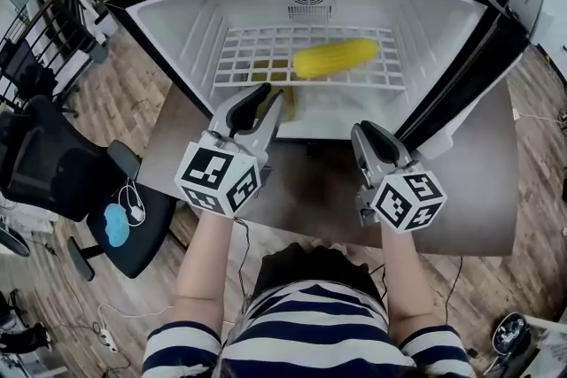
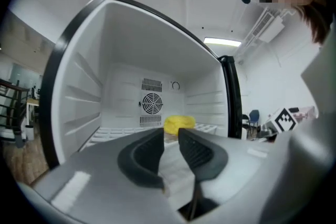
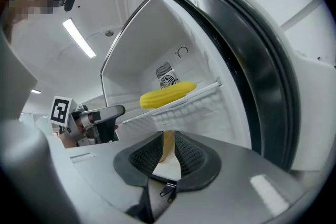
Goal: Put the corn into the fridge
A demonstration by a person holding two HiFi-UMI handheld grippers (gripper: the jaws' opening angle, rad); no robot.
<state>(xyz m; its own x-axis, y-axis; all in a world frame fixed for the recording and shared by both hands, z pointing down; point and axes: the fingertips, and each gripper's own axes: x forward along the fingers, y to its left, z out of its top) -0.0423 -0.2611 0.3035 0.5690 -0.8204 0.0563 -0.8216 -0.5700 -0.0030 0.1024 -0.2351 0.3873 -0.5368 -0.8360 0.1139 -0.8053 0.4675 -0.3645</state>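
Note:
A yellow corn cob [image 1: 337, 57] lies on the white wire shelf [image 1: 252, 49] inside the open fridge [image 1: 443, 40], well apart from both grippers. The left gripper view shows the corn [image 2: 178, 124] end-on in front of the rear fan; the right gripper view shows the corn [image 3: 167, 94] lengthwise. My left gripper [image 1: 266, 99] sits at the fridge mouth, its jaws drawn to a narrow slit with nothing between them [image 2: 170, 136]. My right gripper [image 1: 368, 134] hovers over the table just outside the opening, jaws likewise together and empty [image 3: 168, 139].
The fridge stands on a brown table [image 1: 310, 181]; its dark door seal [image 3: 247, 60] runs close along my right side. A black office chair [image 1: 53, 164] stands on the wooden floor at left. My left gripper [image 3: 97, 118] shows in the right gripper view.

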